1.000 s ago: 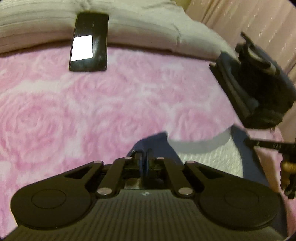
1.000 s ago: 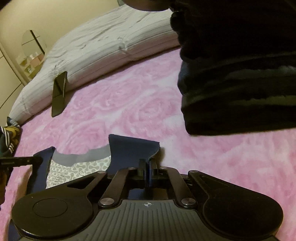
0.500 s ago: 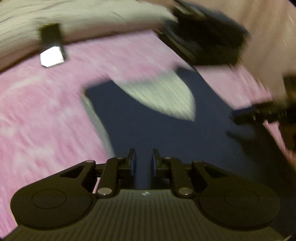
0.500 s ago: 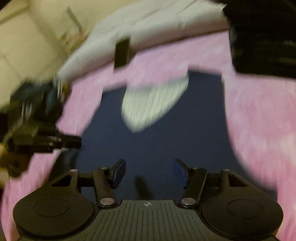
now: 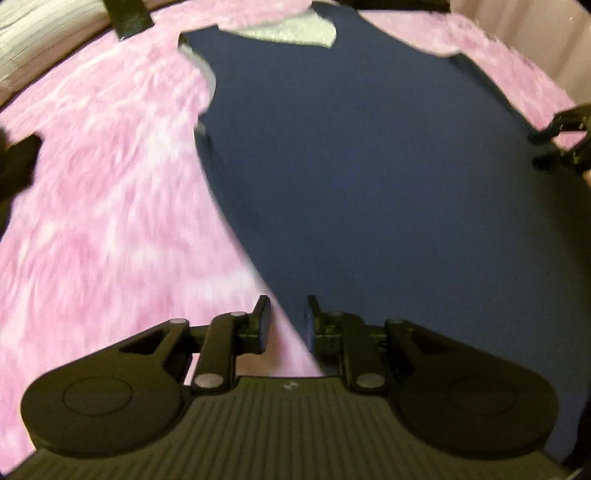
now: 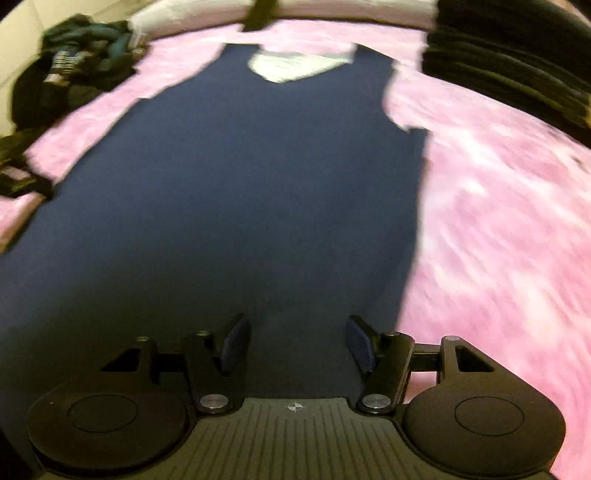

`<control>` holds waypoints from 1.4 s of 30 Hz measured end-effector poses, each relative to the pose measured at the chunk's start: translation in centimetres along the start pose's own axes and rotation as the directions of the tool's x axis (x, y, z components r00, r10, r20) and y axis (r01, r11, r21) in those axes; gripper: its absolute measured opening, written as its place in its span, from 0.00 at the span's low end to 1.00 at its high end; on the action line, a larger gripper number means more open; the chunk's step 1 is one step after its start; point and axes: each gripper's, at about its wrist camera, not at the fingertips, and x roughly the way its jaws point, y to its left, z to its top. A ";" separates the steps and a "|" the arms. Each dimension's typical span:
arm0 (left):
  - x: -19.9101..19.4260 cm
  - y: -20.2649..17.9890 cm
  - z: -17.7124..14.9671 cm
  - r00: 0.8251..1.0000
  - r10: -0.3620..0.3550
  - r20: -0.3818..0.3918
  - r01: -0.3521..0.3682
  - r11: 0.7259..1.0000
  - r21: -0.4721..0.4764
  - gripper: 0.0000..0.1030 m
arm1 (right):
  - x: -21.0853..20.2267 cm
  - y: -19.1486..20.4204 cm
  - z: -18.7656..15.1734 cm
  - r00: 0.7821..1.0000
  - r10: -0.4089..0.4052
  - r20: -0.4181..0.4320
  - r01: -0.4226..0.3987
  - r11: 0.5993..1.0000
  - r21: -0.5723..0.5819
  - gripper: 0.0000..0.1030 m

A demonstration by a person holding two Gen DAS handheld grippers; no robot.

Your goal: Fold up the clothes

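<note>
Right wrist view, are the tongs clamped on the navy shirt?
No, the right tongs stand open above the flat navy shirt, with nothing pinched between the pads.

A bed fills most of both views. It is covered with a fluffy pink blanket that has a paler rose pattern, blurred in these pictures. At the upper left of the left view a grey-white striped pillow or duvet lies along the far edge of the bed. At the upper right of this view a pale pink curtain hangs beside the bed. In the upper left corner of the right view a cream wall shows. The light is dim and warm.
</note>
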 end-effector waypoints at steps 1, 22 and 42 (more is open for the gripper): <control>-0.8 -0.5 -0.8 1.000 -0.003 0.003 0.003 1.000 -0.015 0.14 | -0.7 0.5 -0.3 1.000 -0.015 0.002 0.015 1.000 0.026 0.60; -6.4 -6.8 -11.9 0.983 -0.152 -0.101 0.143 0.986 -0.091 0.31 | -9.6 10.2 -15.7 0.985 -0.169 -0.037 0.160 0.805 0.571 0.66; -6.8 -4.9 -13.3 0.946 -0.314 -0.079 0.235 0.834 -0.499 0.01 | -12.3 0.4 -14.1 0.991 0.132 -0.018 -0.091 0.770 0.632 0.02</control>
